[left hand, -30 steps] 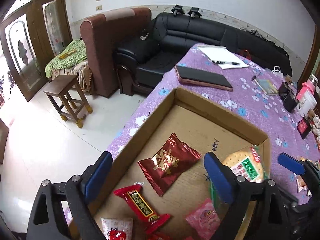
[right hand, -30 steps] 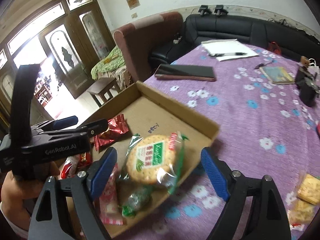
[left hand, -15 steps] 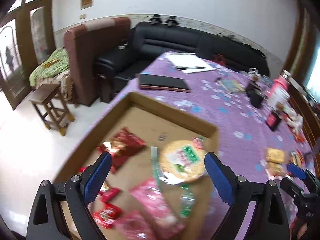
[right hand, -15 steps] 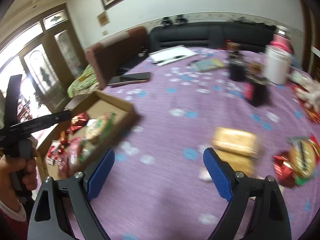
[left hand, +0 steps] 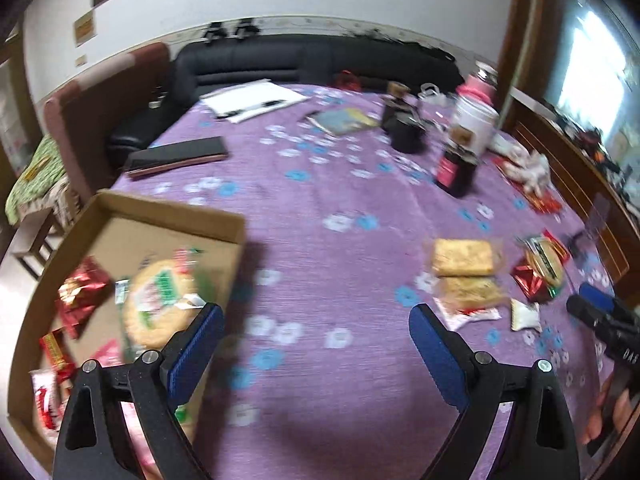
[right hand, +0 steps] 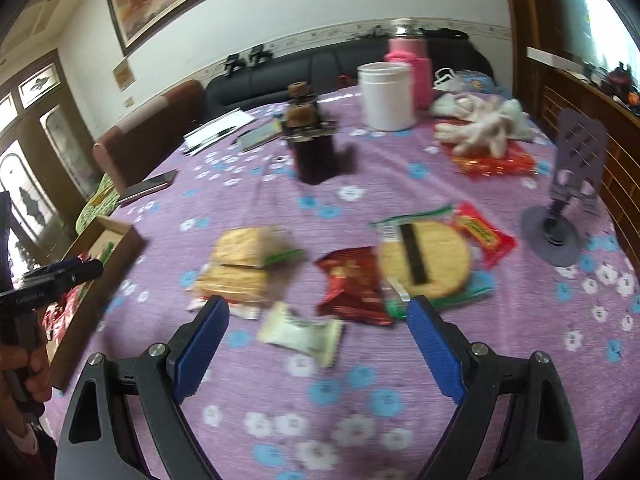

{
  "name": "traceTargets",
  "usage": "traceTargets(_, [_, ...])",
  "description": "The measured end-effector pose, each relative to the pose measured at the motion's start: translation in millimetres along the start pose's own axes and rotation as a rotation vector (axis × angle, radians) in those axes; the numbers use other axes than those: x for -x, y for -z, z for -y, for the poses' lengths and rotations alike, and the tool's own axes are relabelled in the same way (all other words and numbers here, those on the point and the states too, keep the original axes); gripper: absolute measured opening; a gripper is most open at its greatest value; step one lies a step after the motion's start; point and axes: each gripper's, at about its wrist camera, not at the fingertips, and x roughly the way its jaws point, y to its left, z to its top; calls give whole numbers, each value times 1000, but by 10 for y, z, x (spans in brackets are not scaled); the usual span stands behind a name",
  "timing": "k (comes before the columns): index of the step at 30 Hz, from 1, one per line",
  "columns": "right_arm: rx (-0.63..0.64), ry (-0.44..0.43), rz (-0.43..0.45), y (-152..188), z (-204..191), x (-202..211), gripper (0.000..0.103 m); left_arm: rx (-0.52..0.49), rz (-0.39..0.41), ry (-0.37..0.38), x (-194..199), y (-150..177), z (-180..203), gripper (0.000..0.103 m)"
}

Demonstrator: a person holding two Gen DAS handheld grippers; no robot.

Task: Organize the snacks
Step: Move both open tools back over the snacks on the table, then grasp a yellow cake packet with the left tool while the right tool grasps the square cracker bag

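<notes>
A cardboard box (left hand: 168, 208) at the table's left holds a round cracker pack (left hand: 160, 304) and several red and pink snack packets. Loose snacks lie on the purple cloth: two square cracker packs (right hand: 240, 264), a red packet (right hand: 352, 284), a round cracker pack (right hand: 424, 260), a white packet (right hand: 300, 334) and a red-yellow packet (right hand: 484, 236). My right gripper (right hand: 316, 344) is open and empty, just above the white packet. My left gripper (left hand: 316, 348) is open and empty over bare cloth right of the box.
A dark bottle (right hand: 312, 148), a white jar (right hand: 386, 96), a pink flask (right hand: 408, 64), white gloves (right hand: 480, 128) and a purple stand (right hand: 568, 200) sit further back. A black notebook (left hand: 176, 156) and papers (left hand: 252, 100) lie at the far left. A sofa is beyond.
Both grippers swung right, away from the box toward the loose snacks. The right gripper now faces the snack pile; the box has shifted to the left edge of both views.
</notes>
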Motion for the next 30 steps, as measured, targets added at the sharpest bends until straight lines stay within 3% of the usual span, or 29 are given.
traceTargets(10, [-53,51,-9,-18,529,-79,90,-141,-34,46,-332,14,633,96])
traceTargets(17, [-56,47,-17,-172,772,-203,90,-142,-32,63,-397,-72,744,96])
traceTargets(26, [40,20,-87,-277,706,-531,90,-116,-54,87,-539,-152,743,96])
traceTargets(30, [49,45,-139,-289,705,-723,90,-170,-71,116,-637,-228,857,96])
